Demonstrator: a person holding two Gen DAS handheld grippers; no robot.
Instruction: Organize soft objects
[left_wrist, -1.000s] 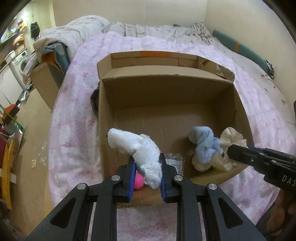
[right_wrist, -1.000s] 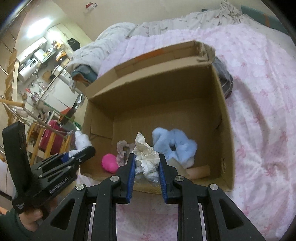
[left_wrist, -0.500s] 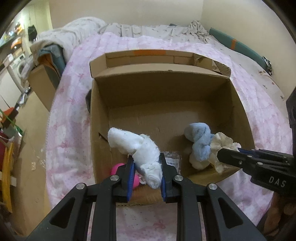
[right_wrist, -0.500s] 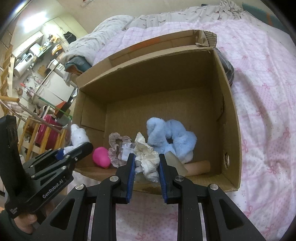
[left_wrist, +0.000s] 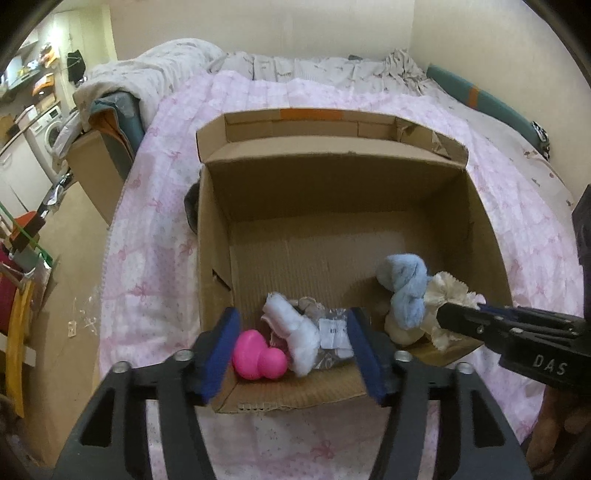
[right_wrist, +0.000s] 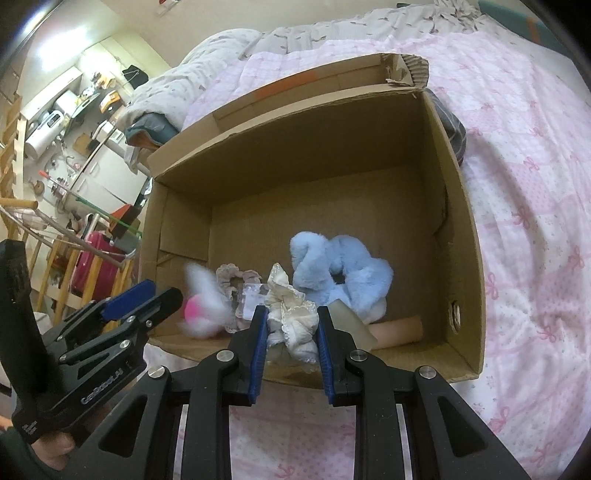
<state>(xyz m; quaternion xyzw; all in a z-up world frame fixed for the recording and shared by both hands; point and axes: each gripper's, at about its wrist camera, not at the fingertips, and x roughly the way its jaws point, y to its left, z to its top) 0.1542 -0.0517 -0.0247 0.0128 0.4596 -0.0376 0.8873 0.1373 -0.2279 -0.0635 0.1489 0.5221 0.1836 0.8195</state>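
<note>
An open cardboard box (left_wrist: 332, 184) (right_wrist: 458, 236) sits on the pink bedspread. My left gripper (left_wrist: 295, 347) is open over the box's near edge; the white fluffy piece (left_wrist: 291, 328) (right_wrist: 203, 295) lies loose between its fingers, in the box beside a pink rubber toy (left_wrist: 258, 356). My right gripper (right_wrist: 291, 328) is shut on a cream lace scrunchie (right_wrist: 291, 314) (left_wrist: 447, 291) at the box's near wall. A blue fluffy scrunchie (right_wrist: 343, 273) (left_wrist: 406, 288) lies in the box behind it.
A grey-pink scrunchie (right_wrist: 232, 277), a clear plastic packet (left_wrist: 332, 332) and a cardboard tube (right_wrist: 399, 328) also lie in the box. A dark cloth (right_wrist: 450, 125) lies beside the box. Beyond the bed's left edge stand another box (left_wrist: 96, 166) and kitchen furniture.
My left gripper has opened and let go of the white fluffy piece, which dropped into the box. My right gripper stays shut on the cream scrunchie and has moved closer to the box.
</note>
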